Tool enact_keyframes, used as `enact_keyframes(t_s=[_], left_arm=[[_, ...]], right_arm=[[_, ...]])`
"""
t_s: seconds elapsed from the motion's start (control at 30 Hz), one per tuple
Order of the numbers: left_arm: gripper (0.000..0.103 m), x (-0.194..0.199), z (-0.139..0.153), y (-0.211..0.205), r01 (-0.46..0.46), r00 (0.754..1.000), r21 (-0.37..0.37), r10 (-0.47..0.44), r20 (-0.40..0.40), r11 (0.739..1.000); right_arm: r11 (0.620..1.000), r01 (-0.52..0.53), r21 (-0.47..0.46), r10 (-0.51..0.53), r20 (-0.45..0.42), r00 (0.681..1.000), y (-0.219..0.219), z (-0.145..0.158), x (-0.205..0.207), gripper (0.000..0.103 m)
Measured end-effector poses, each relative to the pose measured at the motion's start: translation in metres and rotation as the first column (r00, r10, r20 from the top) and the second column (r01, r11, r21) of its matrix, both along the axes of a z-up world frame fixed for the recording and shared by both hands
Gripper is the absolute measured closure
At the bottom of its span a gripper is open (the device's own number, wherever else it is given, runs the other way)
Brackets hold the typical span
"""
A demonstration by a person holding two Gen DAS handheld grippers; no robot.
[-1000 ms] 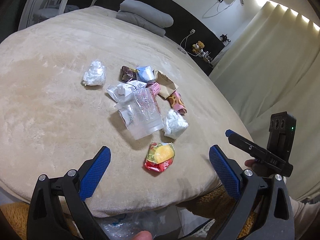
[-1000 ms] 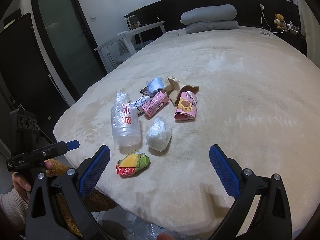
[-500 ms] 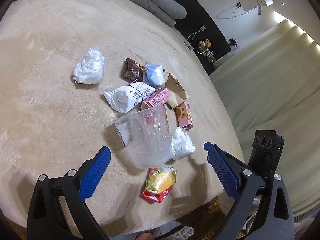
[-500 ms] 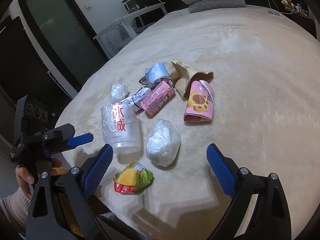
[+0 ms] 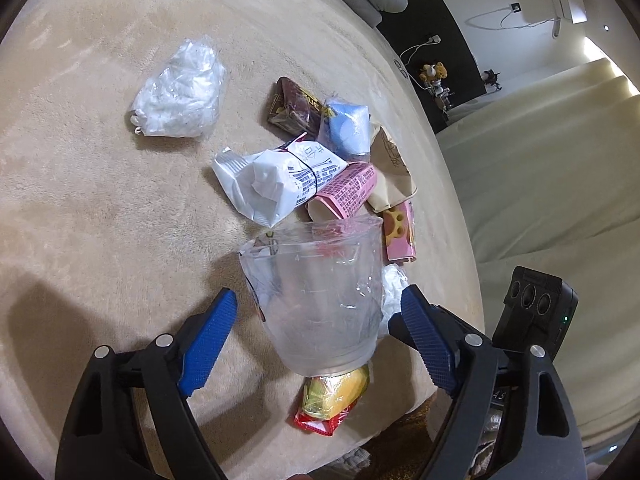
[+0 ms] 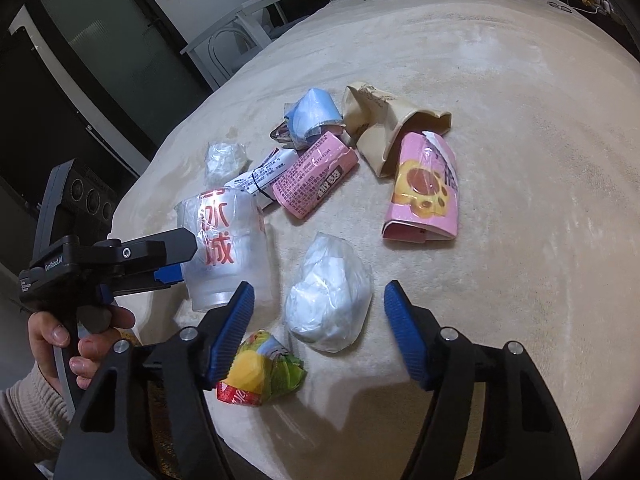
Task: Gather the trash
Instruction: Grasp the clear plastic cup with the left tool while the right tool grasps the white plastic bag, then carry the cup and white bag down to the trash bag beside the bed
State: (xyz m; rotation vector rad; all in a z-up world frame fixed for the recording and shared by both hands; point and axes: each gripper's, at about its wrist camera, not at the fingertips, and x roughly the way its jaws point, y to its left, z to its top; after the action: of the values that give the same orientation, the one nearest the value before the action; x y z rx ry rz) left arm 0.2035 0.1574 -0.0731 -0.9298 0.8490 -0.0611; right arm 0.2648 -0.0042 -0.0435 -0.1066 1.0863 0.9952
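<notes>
Claws poised over trash on the bed: left claw [image 5: 316,344] spread around plastic cup [image 5: 320,300], unclosed; right claw [image 6: 320,328] spread around tissue wad [image 6: 328,304] at its 12 o'clock; squeezing likely next.

Red characters "冰城" are printed on the clear plastic cup [image 6: 226,248]. "GenRobot.AI" is marked on the left gripper [image 6: 168,274] body. Print on the pink packet [image 6: 314,176] and white wrapper [image 5: 280,184] is illegible.

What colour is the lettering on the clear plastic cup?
Red, on the clear plastic cup; the right wrist view shows it best.
</notes>
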Motion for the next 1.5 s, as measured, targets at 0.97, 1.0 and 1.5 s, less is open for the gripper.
enact_keyframes(t_s=[0.97, 1.0, 1.5], left_arm=[[0.039, -0.038, 0.031, -0.029, 0.0, 0.981, 0.196, -0.038, 0.19, 0.981], [0.039, -0.041, 0.033, -0.031, -0.002, 0.979, 0.208, -0.04, 0.199, 0.978], [0.039, -0.093, 0.057, -0.072, -0.034, 0.942, 0.335, -0.081, 0.324, 0.942]], right_arm=[[0.993, 0.096, 0.071, -0.104, 0.126, 0.987, -0.049, 0.027, -0.033, 0.066], [0.992, 0.098, 0.074, -0.107, 0.132, 0.985, -0.051, 0.029, -0.035, 0.066], [0.982, 0.139, 0.127, -0.162, 0.186, 0.969, -0.093, 0.041, -0.087, 0.066]])
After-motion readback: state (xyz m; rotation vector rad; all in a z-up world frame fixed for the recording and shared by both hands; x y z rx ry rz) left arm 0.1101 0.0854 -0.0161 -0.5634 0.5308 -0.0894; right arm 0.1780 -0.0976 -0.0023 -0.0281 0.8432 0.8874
